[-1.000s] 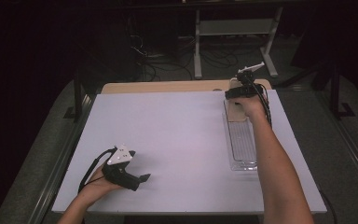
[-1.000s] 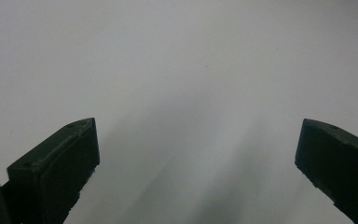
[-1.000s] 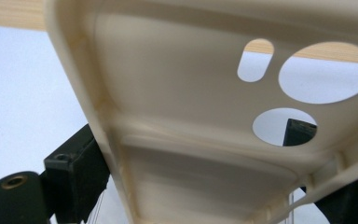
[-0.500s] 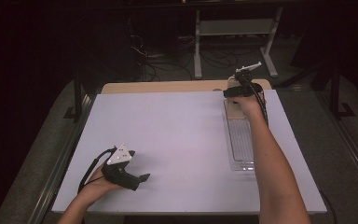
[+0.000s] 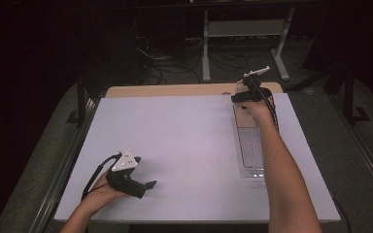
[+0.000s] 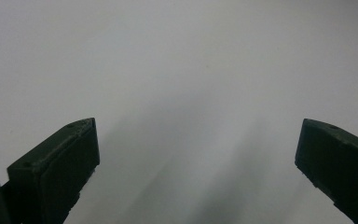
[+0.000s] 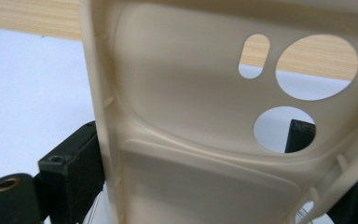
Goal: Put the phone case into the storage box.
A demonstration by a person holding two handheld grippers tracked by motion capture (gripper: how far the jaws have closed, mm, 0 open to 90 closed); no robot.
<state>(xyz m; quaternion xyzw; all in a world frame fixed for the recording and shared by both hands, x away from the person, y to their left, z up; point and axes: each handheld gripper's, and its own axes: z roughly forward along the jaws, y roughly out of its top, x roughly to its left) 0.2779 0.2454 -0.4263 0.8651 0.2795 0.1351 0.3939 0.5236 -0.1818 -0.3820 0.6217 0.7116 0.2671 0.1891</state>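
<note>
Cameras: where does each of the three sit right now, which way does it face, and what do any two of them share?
High view: above the person's side, looking forward and down on the white table; both forearms, left gripper and right gripper show.
Left gripper view: rides the left gripper, facing bare table; its two black jaws stand wide apart.
Right gripper view: rides the right gripper, facing the beige phone case between its jaws.
Shared: high and right gripper views both show the phone case and the table's wooden far edge.
</note>
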